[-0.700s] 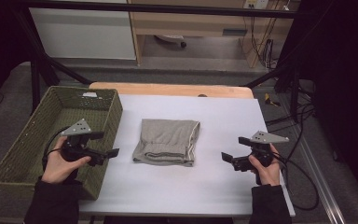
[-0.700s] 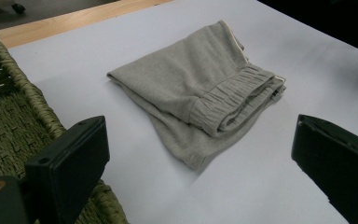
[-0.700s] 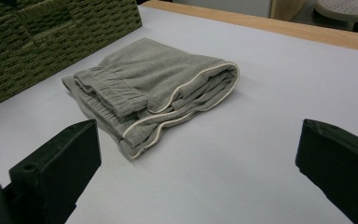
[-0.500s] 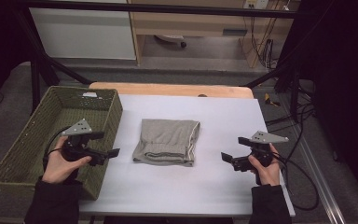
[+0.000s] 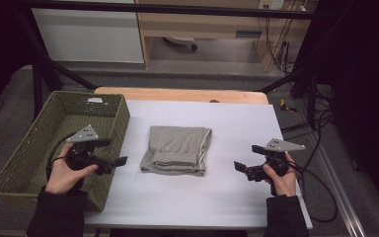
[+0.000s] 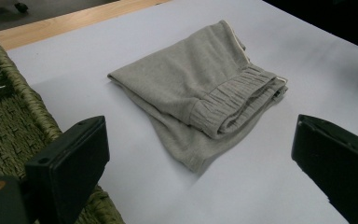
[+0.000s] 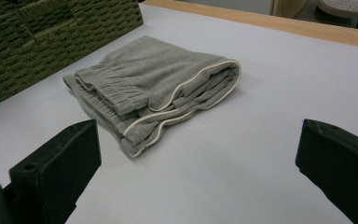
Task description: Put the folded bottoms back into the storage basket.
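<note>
Lying folded, grey shorts (image 5: pixel 177 149) on white table (image 5: pixel 217 197), both tongs (image 5: pixel 120 161) (image 5: pixel 239 168) wide apart

Grey on white
The folded shorts (image 5: pixel 176 149) were grey with pale piping; the woven basket (image 5: pixel 17 163) olive green; the bench (image 5: pixel 237 123) white.

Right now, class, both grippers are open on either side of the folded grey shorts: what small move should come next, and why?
Probably bring both grippers in toward the folded grey shorts. The left gripper and right gripper hang open on either side, apart from the cloth and holding nothing, and the shorts lie flat on the white table beside the woven basket.
</note>
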{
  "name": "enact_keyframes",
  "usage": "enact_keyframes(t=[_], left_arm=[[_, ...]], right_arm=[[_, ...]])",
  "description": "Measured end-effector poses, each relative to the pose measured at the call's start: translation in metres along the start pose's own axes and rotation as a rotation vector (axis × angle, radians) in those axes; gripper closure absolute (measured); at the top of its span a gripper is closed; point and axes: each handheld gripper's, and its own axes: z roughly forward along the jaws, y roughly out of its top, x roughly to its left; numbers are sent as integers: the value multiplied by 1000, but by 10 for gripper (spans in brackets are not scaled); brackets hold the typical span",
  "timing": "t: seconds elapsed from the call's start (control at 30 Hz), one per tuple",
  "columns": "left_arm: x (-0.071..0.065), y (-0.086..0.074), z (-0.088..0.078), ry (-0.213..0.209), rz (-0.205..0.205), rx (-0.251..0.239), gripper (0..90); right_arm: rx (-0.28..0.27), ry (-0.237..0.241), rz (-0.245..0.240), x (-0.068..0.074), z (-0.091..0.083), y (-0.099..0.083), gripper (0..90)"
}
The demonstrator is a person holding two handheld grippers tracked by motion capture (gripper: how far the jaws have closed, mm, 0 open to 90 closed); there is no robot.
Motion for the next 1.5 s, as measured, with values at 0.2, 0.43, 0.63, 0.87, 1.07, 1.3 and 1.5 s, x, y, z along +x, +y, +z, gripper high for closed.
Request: enact_keyframes(t=[0.2, 0.43, 0.63, 0.87, 1.07, 1.3, 1.5], left_arm=[[-2, 1, 1, 5, -3, 5, 44], [-4, 5, 1, 12, -3, -2, 44], [-6, 8, 3, 9, 2, -2, 41], [-8, 11, 2, 14, 1, -15, 41], [-12, 15, 2, 15, -2, -21, 41], [-16, 19, 6, 19, -8, -19, 41], [-22, 23, 6, 24, -9, -18, 41]], right_arm=[[-1, -1, 0, 0, 0, 0, 7], [5, -4, -4, 0, 1, 0, 6], [10, -4, -4, 1, 2, -1, 7], [15, -5, -2, 1, 3, -1, 7], [18, -5, -3, 1, 4, -1, 7], [17, -6, -4, 1, 3, -1, 6], [20, -7, -4, 1, 4, -1, 7]])
